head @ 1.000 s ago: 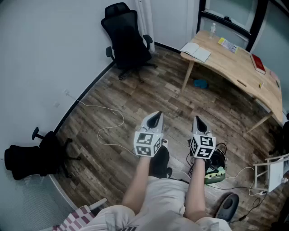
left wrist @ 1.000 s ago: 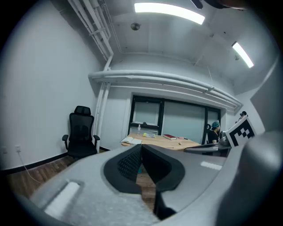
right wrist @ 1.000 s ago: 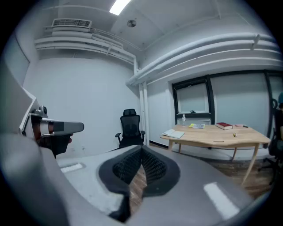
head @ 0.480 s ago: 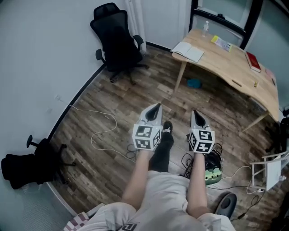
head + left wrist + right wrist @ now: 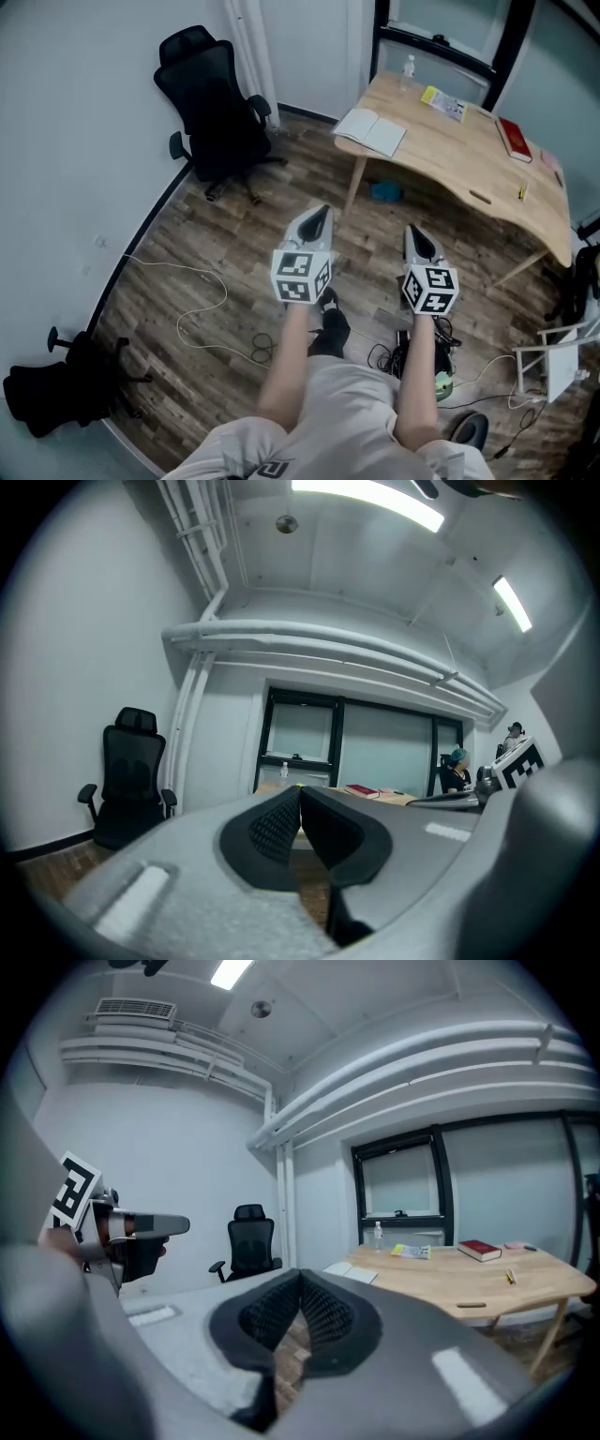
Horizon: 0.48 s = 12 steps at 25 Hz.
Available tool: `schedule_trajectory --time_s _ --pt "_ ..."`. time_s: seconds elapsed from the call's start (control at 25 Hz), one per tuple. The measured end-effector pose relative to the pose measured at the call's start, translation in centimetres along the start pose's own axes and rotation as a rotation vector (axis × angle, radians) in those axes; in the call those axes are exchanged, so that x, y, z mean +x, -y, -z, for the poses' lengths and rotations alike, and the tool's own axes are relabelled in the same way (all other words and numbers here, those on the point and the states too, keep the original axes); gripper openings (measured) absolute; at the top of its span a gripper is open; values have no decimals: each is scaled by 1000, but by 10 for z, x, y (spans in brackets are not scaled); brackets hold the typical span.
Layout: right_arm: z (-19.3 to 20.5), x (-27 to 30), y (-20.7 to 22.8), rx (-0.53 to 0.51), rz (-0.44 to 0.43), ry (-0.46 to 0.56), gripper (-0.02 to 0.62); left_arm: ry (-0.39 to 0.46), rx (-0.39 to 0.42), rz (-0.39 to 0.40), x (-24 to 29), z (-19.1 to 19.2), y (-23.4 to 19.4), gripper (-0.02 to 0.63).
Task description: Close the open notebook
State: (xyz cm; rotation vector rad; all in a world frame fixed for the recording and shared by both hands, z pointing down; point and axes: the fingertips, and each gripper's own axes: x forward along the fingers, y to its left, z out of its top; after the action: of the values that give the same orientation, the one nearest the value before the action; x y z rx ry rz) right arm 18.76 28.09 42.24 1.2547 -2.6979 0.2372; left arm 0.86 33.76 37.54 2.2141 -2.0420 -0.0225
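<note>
An open white notebook (image 5: 371, 131) lies on the near left corner of a light wooden desk (image 5: 469, 155) at the far side of the room; it also shows in the right gripper view as the notebook (image 5: 352, 1272). My left gripper (image 5: 322, 212) and right gripper (image 5: 411, 231) are held out side by side over the wood floor, well short of the desk. Both are shut with nothing between the pads. In the left gripper view the left gripper (image 5: 300, 791) points level toward the window; the right gripper (image 5: 299, 1275) points toward the desk.
A black office chair (image 5: 211, 108) stands left of the desk by the wall. On the desk are a red book (image 5: 513, 139), a yellow leaflet (image 5: 443, 103) and a bottle (image 5: 408, 67). Cables (image 5: 202, 314) trail across the floor. A second black chair (image 5: 47, 394) lies at lower left.
The whole view has advanced toward the desk: desk and notebook sit closer and lower in the head view, and both shut grippers have moved forward with the person.
</note>
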Motion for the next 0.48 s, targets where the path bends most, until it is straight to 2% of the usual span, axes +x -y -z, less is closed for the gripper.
schedule_trajectory --time_s 0.28,0.48 --pt "-16 106 59 2 36 -65 2 -45 -60 25 129 1 -54 8" --pt "-28 178 96 37 59 -64 2 -63 -76 47 215 0 -85 8"
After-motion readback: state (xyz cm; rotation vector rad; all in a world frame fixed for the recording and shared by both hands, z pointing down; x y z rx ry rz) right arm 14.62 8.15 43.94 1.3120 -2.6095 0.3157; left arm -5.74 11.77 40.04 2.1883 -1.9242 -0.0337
